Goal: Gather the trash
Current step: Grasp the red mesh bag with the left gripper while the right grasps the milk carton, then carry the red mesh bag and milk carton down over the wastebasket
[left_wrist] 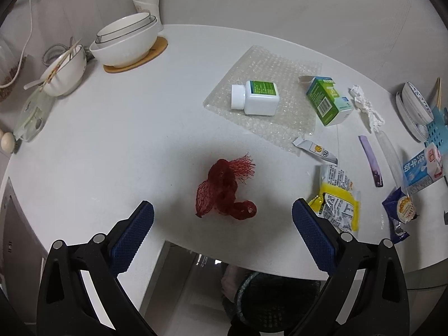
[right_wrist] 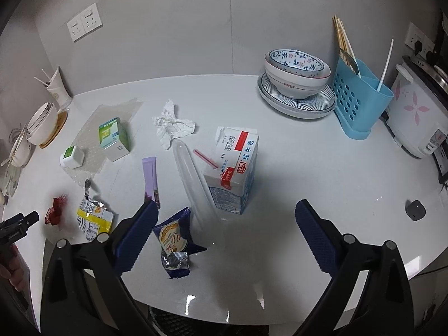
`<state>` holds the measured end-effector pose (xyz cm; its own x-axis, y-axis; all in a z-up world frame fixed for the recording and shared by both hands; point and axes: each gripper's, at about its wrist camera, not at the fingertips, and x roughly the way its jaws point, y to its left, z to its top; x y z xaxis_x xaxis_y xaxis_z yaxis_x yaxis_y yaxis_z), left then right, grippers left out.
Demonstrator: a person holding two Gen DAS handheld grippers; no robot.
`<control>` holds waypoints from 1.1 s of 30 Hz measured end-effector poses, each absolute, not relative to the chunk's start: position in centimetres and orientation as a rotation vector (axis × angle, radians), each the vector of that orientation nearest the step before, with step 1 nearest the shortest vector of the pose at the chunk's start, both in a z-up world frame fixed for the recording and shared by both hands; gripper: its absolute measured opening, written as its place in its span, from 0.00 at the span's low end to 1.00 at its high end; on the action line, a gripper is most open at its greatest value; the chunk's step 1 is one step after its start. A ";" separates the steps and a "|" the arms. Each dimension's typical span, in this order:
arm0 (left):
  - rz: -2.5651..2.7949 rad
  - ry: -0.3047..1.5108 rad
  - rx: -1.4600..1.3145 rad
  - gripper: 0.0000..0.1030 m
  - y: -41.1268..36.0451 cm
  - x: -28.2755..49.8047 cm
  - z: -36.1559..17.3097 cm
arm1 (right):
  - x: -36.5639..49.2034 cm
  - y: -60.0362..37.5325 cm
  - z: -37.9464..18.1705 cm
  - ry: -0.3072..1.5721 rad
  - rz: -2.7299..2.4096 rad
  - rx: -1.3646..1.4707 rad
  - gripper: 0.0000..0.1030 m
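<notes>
1. Left gripper (left_wrist: 222, 218) was spread wide and empty, hanging over the near edge of the table (left_wrist: 112, 128); the red net (left_wrist: 224, 193) sat right between the pads (left_wrist: 133, 236) but a bit ahead, not touched yet.
2. Right gripper (right_wrist: 224, 218) was just as wide, nothing in it; the blue wrapper (right_wrist: 175, 238) lay by its left pad, the clear sleeve (right_wrist: 193, 184) ran up the middle, the milk carton (right_wrist: 235, 168) stood just beyond.
3. My guess at the step: left one goes for the net; I'd push forward and down so the pads straddle the thick bunched part, not the frayed tail, then squeeze fully; mesh is squishy and would slip from a half close.
4. A dark bin (left_wrist: 268, 302) showed under the table edge, so the drop looked short.
5. Trash count: one net; one yellow packet (left_wrist: 337, 196); one blue wrapper; one purple sachet (right_wrist: 151, 176); one small torn sachet (left_wrist: 315, 151); one tissue (right_wrist: 172, 124); one sleeve; one milk carton; one green box (left_wrist: 327, 100); one bottle (left_wrist: 256, 98); one bubble wrap sheet (left_wrist: 282, 64).
6. Not trash, I reckon: stacked bowls (left_wrist: 126, 42) on a mat, plus a separate bowl with chopsticks (left_wrist: 65, 71); right side had a patterned bowl stack (right_wrist: 296, 70) on a plate.
</notes>
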<state>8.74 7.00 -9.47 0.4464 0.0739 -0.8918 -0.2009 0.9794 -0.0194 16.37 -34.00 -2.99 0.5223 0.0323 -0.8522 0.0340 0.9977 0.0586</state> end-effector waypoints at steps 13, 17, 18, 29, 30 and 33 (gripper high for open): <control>0.178 1.193 -0.121 0.87 8.6 12.6 -14.7 | 20.9 -34.0 -6.0 1.096 -0.101 0.092 0.75; 0.171 1.218 -0.123 0.80 9.0 13.0 -15.7 | 21.3 -33.7 -6.2 1.101 -0.111 0.090 0.71; 0.168 1.224 -0.123 0.78 9.0 13.2 -15.9 | 21.4 -33.6 -6.2 1.102 -0.110 0.091 0.69; 0.167 1.260 -0.103 0.17 8.7 13.2 -16.1 | 21.7 -33.4 -6.2 1.111 -0.129 0.068 0.41; 0.158 1.261 -0.116 0.16 8.7 13.2 -16.0 | 21.7 -33.4 -6.1 1.109 -0.128 0.067 0.40; 0.153 1.235 -0.118 0.15 8.4 12.7 -14.8 | 21.4 -33.5 -5.9 1.101 -0.115 0.075 0.40</control>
